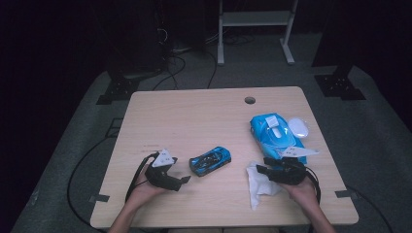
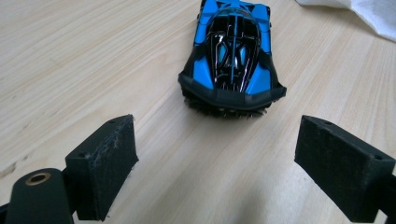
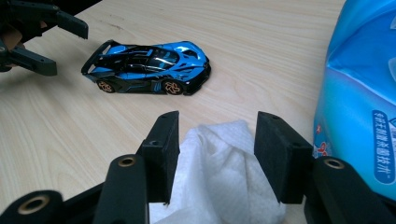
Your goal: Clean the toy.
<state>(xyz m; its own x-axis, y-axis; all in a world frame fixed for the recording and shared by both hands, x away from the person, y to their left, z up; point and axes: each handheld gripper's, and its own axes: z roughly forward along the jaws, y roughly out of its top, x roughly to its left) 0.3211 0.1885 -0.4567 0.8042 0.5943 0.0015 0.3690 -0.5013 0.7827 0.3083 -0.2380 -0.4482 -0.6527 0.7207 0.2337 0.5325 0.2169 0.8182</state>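
Observation:
A blue and black toy car (image 1: 210, 160) stands on its wheels on the wooden table (image 1: 194, 116), between my two grippers. My left gripper (image 1: 180, 171) is open just left of it. In the left gripper view the car (image 2: 232, 56) lies a little beyond the wide-apart jaws (image 2: 217, 154), end-on to them, with nothing between the pads. My right gripper (image 1: 258, 170) rests at the right over a white wipe (image 1: 260, 187). In the right gripper view the wipe (image 3: 219, 186) bunches up between both pads (image 3: 217, 140), and the car (image 3: 149, 67) and the left gripper (image 3: 70, 49) lie beyond.
A blue pack of wet wipes (image 1: 274, 133) lies at the right, close beside my right gripper, seen as a blue wall (image 3: 359, 93) in the right gripper view. A white oval lid (image 1: 299, 127) sits beside it. A round hole (image 1: 249, 100) is near the table's far edge.

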